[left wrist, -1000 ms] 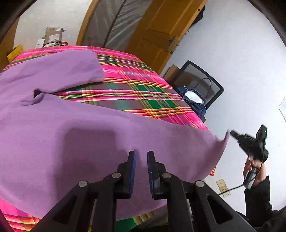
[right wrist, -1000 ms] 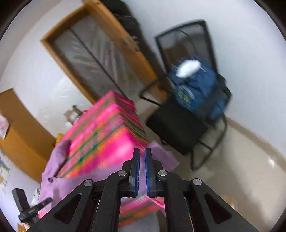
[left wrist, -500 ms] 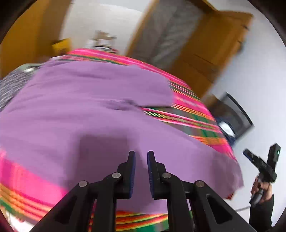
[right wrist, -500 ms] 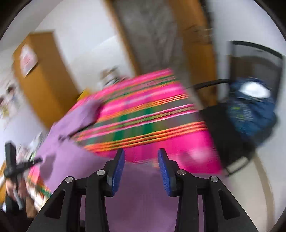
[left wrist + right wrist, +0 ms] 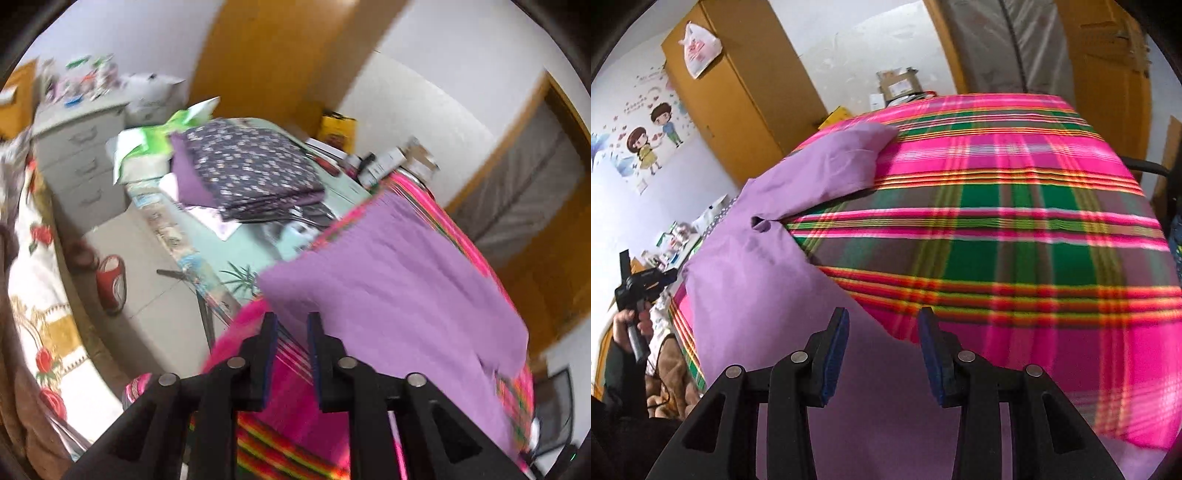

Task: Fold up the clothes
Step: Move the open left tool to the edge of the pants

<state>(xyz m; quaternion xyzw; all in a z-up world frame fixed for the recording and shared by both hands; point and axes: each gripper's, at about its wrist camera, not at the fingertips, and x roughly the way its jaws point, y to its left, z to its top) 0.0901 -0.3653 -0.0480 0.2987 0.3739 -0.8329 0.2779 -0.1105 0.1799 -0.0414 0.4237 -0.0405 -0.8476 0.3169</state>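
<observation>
Both cameras have swung since half a second ago: the left now looks past the table's near corner toward the floor, and the right has steadied over the cloth. Largest is the pink, green and yellow plaid tablecloth [image 5: 1015, 236], covering the table. On it lies the plain purple fabric garment [image 5: 746, 295], spread flat along the left side, one sleeve folded toward the far edge. The right gripper [image 5: 882, 347] hovers over its near hem, jaws wide apart and empty. The left gripper [image 5: 289, 354] hangs at the table corner beside the garment's edge, jaws slightly apart, gripping nothing.
</observation>
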